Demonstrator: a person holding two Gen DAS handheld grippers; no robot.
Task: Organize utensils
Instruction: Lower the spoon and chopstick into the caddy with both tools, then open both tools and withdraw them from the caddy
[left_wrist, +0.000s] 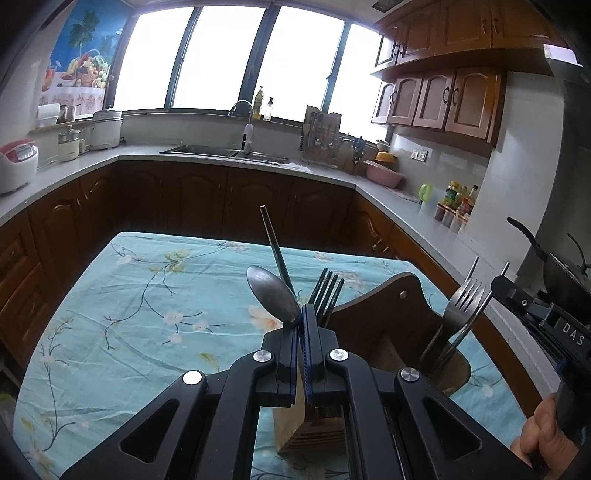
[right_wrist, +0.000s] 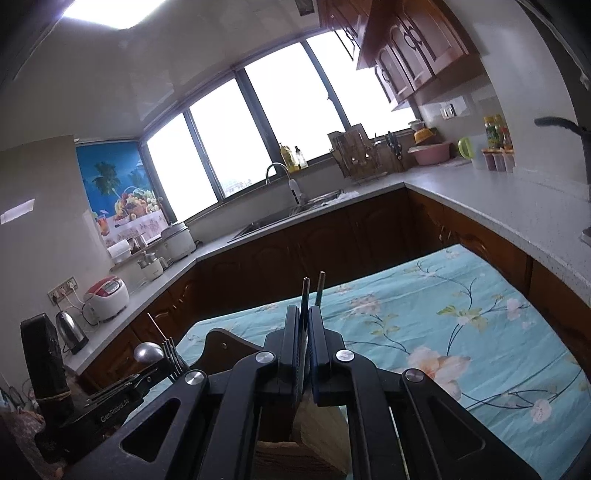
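L wrist, claw (left_wrist: 302, 317) clamps spoon (left_wrist: 272, 295)

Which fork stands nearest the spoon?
The dark four-tined fork beside the closed left fingers, right of the grey metal spoon; the silver fork stands farther right.

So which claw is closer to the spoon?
Left. The left claw is shut right on the spoon, whose bowl sticks out at its tips. The right claw is off to the side, shut on chopsticks, apart from the spoon.
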